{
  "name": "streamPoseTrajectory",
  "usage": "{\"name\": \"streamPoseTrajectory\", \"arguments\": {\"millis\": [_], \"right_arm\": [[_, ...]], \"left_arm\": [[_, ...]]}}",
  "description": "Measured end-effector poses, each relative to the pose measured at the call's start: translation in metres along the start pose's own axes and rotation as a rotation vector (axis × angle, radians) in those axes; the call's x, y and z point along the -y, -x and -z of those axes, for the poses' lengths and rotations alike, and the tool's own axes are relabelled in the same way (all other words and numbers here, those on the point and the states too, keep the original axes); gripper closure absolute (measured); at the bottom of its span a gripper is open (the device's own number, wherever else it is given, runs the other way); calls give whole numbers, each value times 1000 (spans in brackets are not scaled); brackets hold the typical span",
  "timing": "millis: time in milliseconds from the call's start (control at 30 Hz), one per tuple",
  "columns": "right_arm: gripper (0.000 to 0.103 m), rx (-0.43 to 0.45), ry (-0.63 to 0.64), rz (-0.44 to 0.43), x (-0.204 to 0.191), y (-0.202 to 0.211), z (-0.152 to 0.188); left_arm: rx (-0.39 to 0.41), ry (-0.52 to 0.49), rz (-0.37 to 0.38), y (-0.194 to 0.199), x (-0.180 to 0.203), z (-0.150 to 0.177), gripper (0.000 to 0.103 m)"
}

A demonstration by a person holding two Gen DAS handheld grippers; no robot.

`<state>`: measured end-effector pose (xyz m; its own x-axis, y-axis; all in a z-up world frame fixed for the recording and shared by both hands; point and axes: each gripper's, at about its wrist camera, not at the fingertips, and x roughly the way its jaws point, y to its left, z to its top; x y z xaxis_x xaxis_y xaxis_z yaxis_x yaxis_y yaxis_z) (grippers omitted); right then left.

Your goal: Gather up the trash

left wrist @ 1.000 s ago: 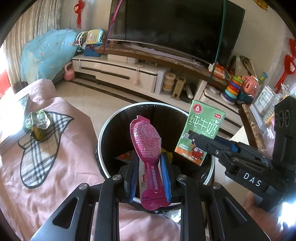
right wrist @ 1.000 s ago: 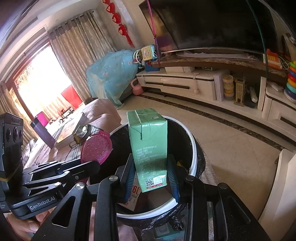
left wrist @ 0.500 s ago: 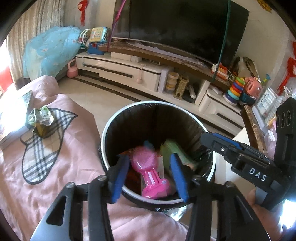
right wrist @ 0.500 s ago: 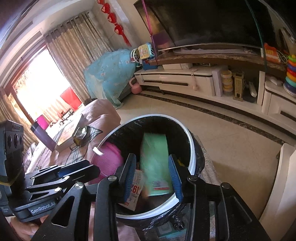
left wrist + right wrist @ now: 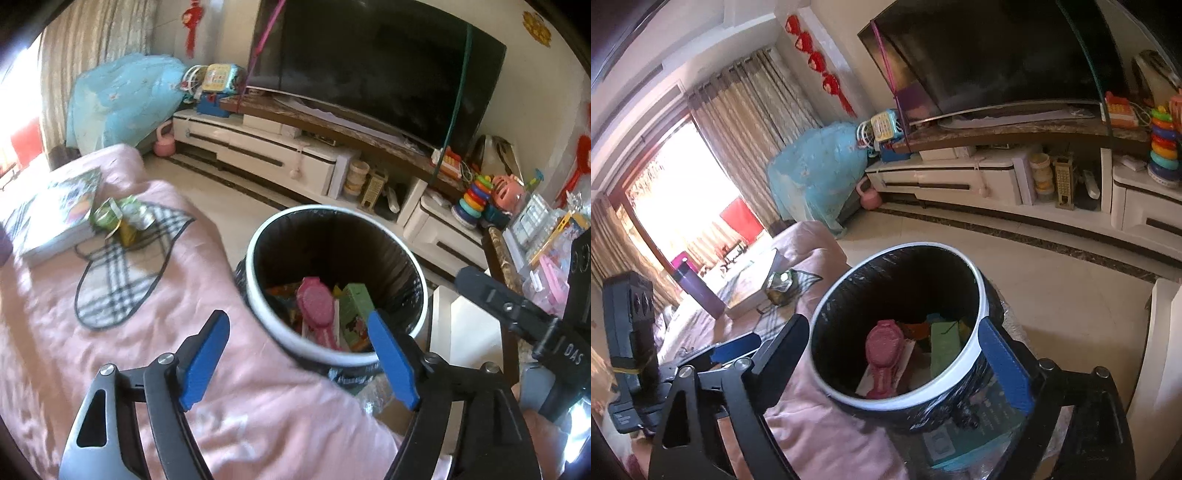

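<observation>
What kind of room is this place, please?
Most likely a family living room: a large television stands on a long low white cabinet, children's toys such as stacking rings sit beside it, and curtains hang at a big window.

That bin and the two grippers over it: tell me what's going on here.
A person is clearing trash with a handheld gripper in each hand. Both the left gripper and the right gripper hang open and empty above the trash bin. A pink brush and a green milk carton lie inside on other rubbish. A crumpled green wrapper sits on the pink cover, not yet collected.
</observation>
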<state>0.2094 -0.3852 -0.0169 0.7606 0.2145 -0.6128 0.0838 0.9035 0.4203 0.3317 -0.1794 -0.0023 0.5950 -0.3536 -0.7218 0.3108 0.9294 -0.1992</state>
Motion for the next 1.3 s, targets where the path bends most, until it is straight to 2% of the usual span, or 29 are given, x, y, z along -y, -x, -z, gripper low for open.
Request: {"name": "streamPoseTrajectory", "arguments": {"millis": [300, 533, 667, 967, 1067, 1167, 1200, 1267, 1300], "right_arm": [[3, 30, -17, -24, -27, 31, 34], [2, 55, -11, -24, -49, 52, 73], [1, 79, 17, -4, -60, 62, 89], [1, 99, 52, 18, -71, 77, 99], [1, 143, 95, 32, -82, 92, 96], [0, 222, 156, 61, -97, 111, 93], [0, 251, 180, 74, -101, 117, 94], [0, 303, 229, 117, -109, 125, 97], [0, 323, 250, 136, -112, 126, 99]], "left_arm": [[28, 62, 21, 49, -27, 53, 24], [64, 82, 16, 91, -45, 101, 22], [79, 98, 12, 108, -51, 116, 22], [146, 102, 1, 144, -57, 137, 21], [209, 88, -10, 166, -53, 141, 21], [302, 71, -42, 187, -49, 151, 7], [337, 63, -62, 193, -46, 155, 1], [422, 33, -136, 205, -38, 167, 1], [441, 17, -168, 207, -34, 174, 1]]}}
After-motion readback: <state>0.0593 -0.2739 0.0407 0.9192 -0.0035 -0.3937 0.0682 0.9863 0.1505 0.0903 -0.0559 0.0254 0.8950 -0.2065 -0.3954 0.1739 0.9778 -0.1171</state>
